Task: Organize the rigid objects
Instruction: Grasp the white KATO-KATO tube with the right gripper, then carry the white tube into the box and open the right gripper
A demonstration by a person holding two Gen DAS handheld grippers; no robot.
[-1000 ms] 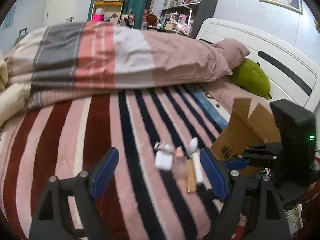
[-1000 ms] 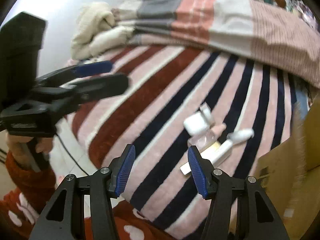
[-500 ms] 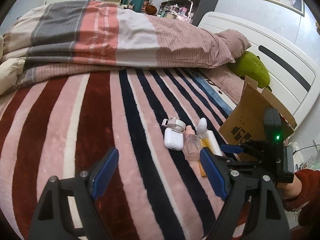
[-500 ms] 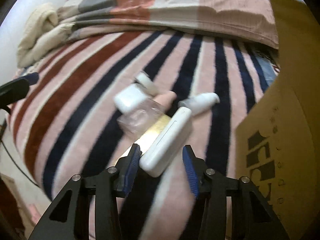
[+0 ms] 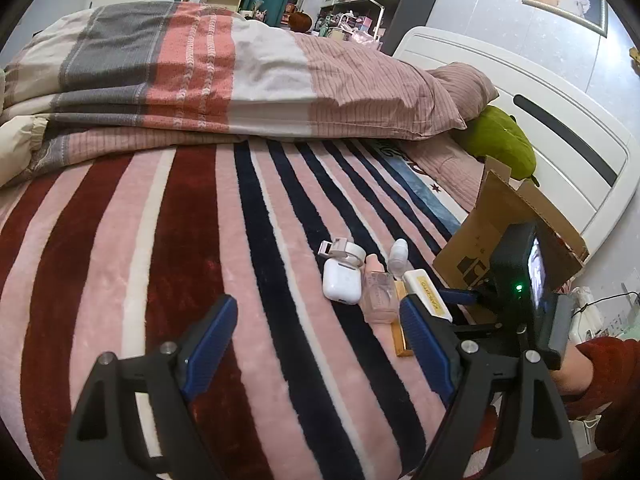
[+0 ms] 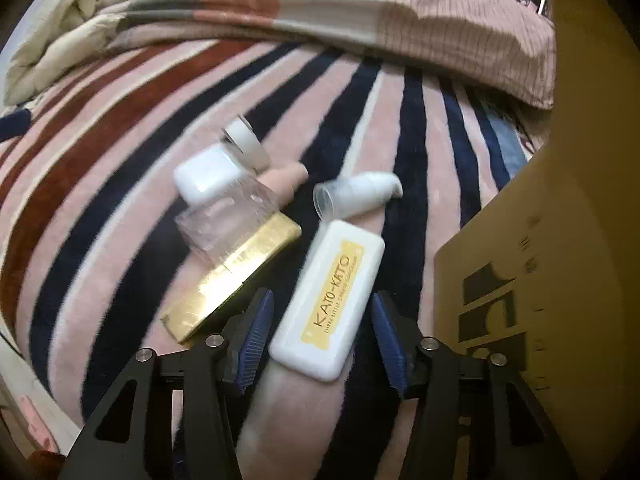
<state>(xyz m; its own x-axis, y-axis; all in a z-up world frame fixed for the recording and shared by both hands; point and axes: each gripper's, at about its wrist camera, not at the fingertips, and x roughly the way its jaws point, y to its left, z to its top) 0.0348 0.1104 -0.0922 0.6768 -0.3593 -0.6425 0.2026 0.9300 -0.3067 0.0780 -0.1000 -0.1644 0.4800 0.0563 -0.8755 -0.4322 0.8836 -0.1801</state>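
Clutter lay grouped on the striped blanket (image 6: 120,168) of the bed, just left of the cardboard box (image 6: 560,240). Right claw (image 6: 320,336) hovered low over the near end of the white KATO-KATO case (image 6: 332,296), jaws spread wider than the case, blue pads to either side, gripping nothing. Could not tell whether either pad touched the case. Gold bar (image 6: 236,276) lay just left of the case, with the clear square bottle (image 6: 228,220) resting partly on its far end. White earbud case (image 6: 204,176) sat touching the bottle's far side, a white tape roll (image 6: 248,146) leaning against it. Small pump bottle (image 6: 356,196) lay on its side just beyond the KATO-KATO case, nozzle pointing toward the box.

Left claw (image 5: 320,344) hung above the blanket, jaws wide apart and empty, well short of the earbud case and off to its left. Seen from there: the right claw's black body (image 5: 516,280), green light lit, in front of the box. Folded duvet (image 5: 200,68) piled across the far side of the bed; green plush (image 5: 500,140) against the white headboard (image 5: 540,92).
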